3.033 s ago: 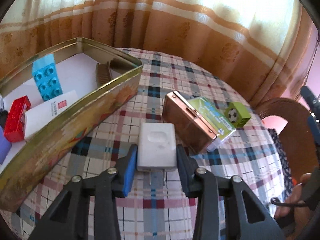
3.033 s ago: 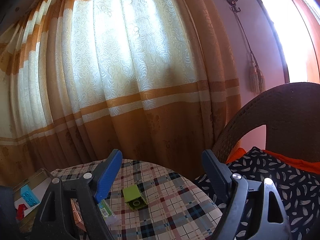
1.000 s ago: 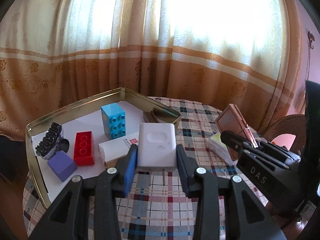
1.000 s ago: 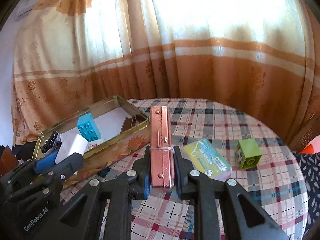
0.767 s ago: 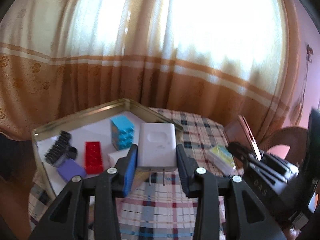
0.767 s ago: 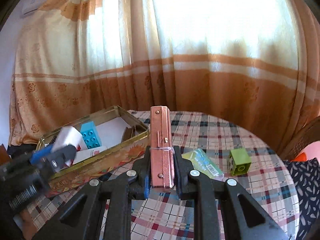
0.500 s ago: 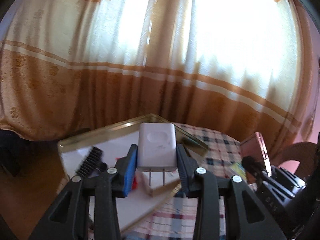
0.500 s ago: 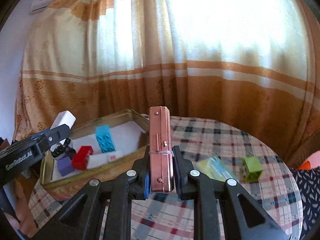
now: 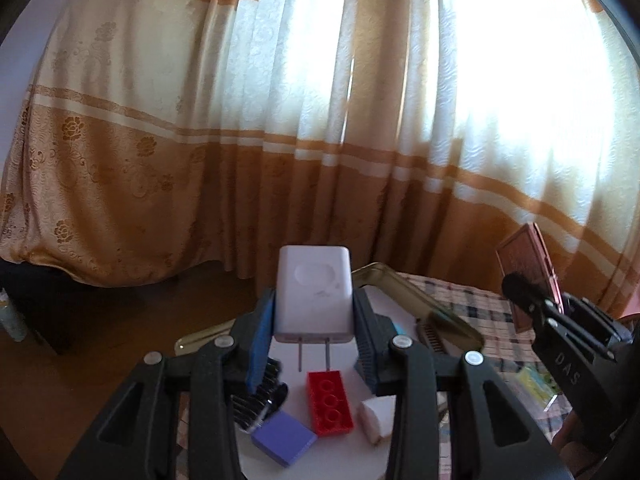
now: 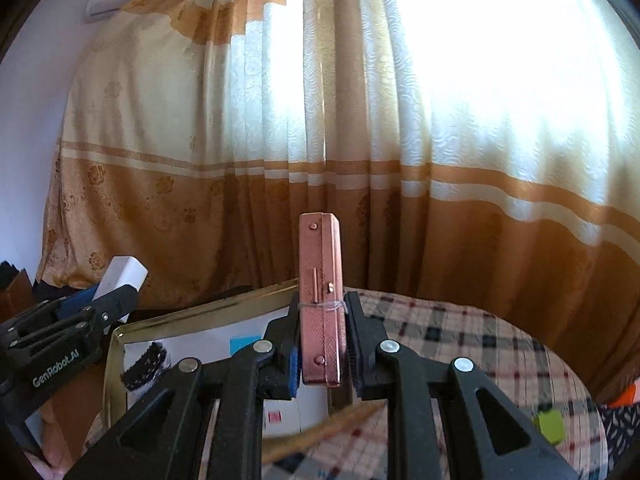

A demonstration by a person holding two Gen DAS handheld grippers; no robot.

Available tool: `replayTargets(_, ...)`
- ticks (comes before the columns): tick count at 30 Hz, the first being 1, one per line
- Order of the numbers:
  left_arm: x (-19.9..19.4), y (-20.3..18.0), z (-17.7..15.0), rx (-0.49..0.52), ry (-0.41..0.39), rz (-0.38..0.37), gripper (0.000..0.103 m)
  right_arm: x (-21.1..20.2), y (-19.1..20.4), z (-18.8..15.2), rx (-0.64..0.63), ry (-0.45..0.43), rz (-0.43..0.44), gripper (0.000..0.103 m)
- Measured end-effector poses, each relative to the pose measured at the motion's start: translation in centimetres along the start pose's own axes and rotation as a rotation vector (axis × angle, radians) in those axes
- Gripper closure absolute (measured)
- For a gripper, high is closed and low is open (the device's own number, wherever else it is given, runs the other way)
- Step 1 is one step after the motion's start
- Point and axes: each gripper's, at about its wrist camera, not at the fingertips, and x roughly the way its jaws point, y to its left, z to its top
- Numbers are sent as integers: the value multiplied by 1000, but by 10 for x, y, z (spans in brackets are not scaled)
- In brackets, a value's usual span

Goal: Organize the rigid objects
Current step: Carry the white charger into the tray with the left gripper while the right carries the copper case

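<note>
Two tools grip: left tool (image 9: 314, 320) a white charger (image 9: 314, 294) (prongs down), right tool (image 10: 322, 354) a copper case (image 10: 321, 300).

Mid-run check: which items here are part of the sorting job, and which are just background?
Job items: white charger in left gripper; copper case in right gripper; gold tin; red brick; purple block; green block.

Background: curtain; checked tablecloth.

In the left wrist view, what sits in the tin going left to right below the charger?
Black brush → purple block → red brick → white box, all on the tin floor under the charger.
</note>
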Motion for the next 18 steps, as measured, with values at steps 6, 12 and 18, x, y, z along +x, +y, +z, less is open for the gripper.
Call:
replayTargets(6, 28, 8, 3, -20, 71, 55, 66, 35, 12, 9, -30, 45, -2, 82)
replayTargets(12, 58, 11, -2, -42, 179, 90, 66, 74, 19, 11, -60, 130, 5, 82)
replayTargets(18, 79, 11, -4, -38, 253, 123, 66, 100, 20, 5, -56, 220, 13, 82)
